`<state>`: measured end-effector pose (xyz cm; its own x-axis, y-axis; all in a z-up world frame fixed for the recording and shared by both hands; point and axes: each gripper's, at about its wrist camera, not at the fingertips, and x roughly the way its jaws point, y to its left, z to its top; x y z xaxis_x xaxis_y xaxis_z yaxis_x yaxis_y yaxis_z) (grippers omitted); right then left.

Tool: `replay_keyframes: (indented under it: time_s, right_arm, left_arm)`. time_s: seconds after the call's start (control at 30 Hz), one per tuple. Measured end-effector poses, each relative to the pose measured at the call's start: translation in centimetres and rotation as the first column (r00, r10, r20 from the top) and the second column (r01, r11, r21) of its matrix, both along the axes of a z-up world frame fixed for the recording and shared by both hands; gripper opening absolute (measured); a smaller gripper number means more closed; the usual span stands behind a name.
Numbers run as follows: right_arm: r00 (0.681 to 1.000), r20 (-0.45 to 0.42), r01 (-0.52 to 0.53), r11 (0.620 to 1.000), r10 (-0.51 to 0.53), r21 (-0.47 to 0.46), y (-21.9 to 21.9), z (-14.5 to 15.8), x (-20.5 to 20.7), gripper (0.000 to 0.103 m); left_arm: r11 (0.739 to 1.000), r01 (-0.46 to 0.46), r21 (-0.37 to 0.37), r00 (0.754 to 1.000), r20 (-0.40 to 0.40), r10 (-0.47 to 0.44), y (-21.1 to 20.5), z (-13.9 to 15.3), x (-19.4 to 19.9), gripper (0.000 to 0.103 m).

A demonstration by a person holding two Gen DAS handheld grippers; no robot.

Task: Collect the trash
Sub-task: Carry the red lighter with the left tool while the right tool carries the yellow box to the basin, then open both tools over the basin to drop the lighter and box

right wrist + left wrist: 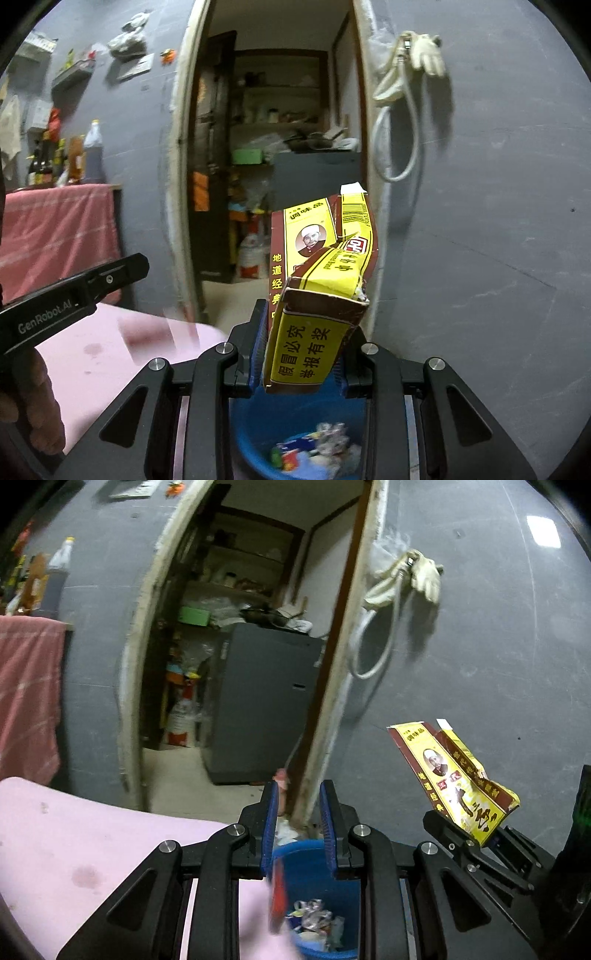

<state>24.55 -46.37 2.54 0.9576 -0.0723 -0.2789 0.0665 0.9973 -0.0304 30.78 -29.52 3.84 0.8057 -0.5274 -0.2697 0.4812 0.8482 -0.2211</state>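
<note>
Cardboard box (pixel 317 295), crumpled, light and easily crushed, sits clamped at its lower end in the right tongs (pixel 299 354) above the blue bin (pixel 258 424), while the left tongs (pixel 297 827) stand narrow and empty.

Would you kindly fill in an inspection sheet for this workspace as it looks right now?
Surface: pink table top, stained in spots.
Job's things: crumpled yellow and brown carton held up above the blue bin; wrappers already lie in the bin.
Clutter: bottles on a counter draped with a red cloth.
Grippers: right gripper shut on the carton; left gripper with nothing between its pads, a blurred red scrap just below it.
Cables: white hose looped on the wall, a glove hung beside it.
Surroundings: grey wall, open doorway to a storeroom.
</note>
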Motion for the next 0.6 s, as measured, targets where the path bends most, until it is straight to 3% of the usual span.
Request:
replay_keyframes:
  time_s: [0.13,0.3,0.4,0.53,0.6]
  right_arm:
    - [0.998,-0.058,0.016,1.0,-0.017,-0.012,-2.6,-1.2,1.6,0.028]
    - [0.983,-0.181,0.015,0.999,-0.007,0.044,-5.1,-3.9,4.2,0.029]
    - [0.97,-0.245,0.009,0.998,0.007,0.062,-5.7,-5.2,5.2,0.029]
    - [0.958,-0.287,-0.003,0.998,0.023,0.069,-5.7,-6.4,5.7,0.045]
    - [0.957,-0.29,-0.003,0.998,0.022,0.067,-5.7,-6.5,5.6,0.045]
  left_arm:
    - [0.999,0.044,0.016,0.997,-0.069,-0.043,-3.6,-0.9,1.9,0.019]
    - [0.996,0.083,0.046,0.973,-0.219,-0.071,-6.9,-3.1,5.0,0.019]
    - [0.995,0.072,0.069,0.97,-0.237,-0.053,-7.4,-4.0,5.5,0.019]
    - [0.995,0.05,0.084,0.965,-0.262,-0.026,-7.3,-5.2,5.7,0.019]
    - [0.996,0.043,0.074,0.96,-0.28,-0.021,-6.9,-5.4,5.8,0.02]
